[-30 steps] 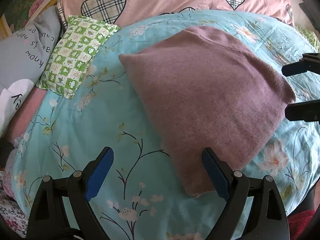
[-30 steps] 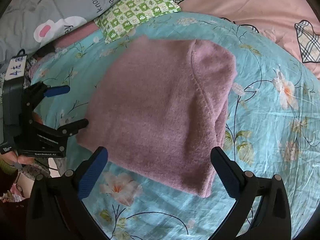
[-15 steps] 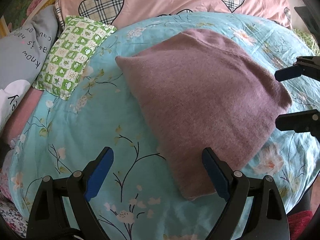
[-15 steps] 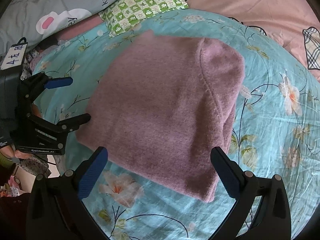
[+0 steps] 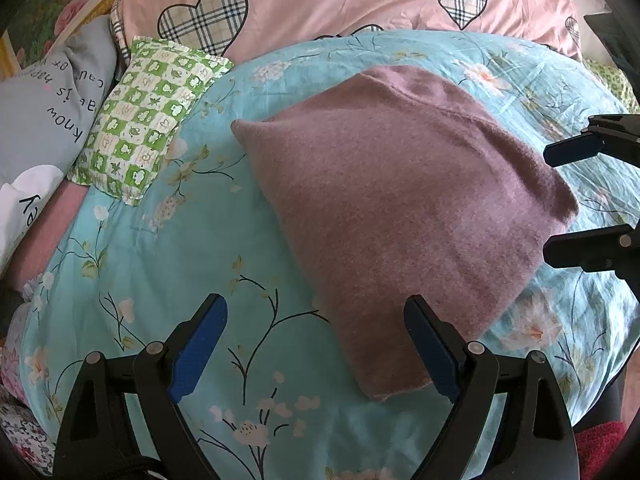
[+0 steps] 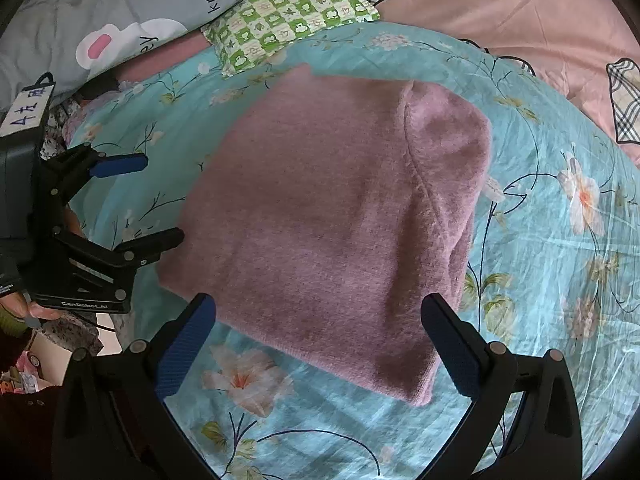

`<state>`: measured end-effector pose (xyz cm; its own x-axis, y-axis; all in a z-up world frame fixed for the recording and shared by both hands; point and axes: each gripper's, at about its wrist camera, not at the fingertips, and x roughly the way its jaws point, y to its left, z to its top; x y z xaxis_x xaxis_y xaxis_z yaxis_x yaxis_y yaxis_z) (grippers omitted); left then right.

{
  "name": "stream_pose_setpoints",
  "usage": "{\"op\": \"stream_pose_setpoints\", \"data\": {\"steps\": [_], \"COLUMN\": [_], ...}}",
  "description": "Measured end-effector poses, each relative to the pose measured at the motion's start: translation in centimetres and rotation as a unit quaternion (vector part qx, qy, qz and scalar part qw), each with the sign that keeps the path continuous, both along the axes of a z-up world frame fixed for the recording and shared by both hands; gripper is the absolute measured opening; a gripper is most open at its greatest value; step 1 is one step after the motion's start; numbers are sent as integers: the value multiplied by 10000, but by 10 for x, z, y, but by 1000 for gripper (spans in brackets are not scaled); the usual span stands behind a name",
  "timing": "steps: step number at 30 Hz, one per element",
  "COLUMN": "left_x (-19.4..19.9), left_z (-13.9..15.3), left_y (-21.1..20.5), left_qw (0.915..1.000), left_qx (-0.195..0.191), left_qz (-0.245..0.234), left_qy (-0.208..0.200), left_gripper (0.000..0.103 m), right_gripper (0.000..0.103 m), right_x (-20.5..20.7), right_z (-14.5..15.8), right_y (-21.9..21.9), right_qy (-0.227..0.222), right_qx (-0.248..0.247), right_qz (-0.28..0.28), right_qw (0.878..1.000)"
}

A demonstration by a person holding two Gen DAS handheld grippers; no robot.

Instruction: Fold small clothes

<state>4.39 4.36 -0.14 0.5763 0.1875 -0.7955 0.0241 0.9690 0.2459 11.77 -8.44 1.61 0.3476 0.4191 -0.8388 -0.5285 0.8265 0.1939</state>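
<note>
Folded mauve knit garment (image 5: 404, 216) lay flat on the turquoise floral quilt (image 5: 192, 264), roughly mid-bed — one seam ridge visible near its far edge. Left gripper (image 5: 316, 344) hovered over the quilt with fingers spread wide, holding nothing; its right finger (image 5: 430, 350) sat over the garment's near corner, contact unclear. Right gripper (image 6: 316, 344) also stood apart and empty, above the garment's near edge. Green checked pillow (image 5: 148, 120) lay beside the garment, apart from it; grey printed pillow (image 6: 120, 8) next to that. Pink heart-print cover (image 5: 340, 4) behind the quilt.
</note>
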Motion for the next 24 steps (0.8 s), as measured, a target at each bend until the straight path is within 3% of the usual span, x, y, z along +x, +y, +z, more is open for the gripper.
{"op": "stream_pose_setpoints", "data": {"steps": [24], "left_x": [-2], "left_z": [3], "left_y": [6], "left_qw": [10000], "left_qx": [-78], "left_qz": [-6], "left_qy": [-38], "left_gripper": [91], "right_gripper": [102], "right_x": [-4], "right_z": [4], "right_y": [0], "right_qy": [-48], "right_qx": [113], "right_qz": [-61], "right_qw": [9999]}}
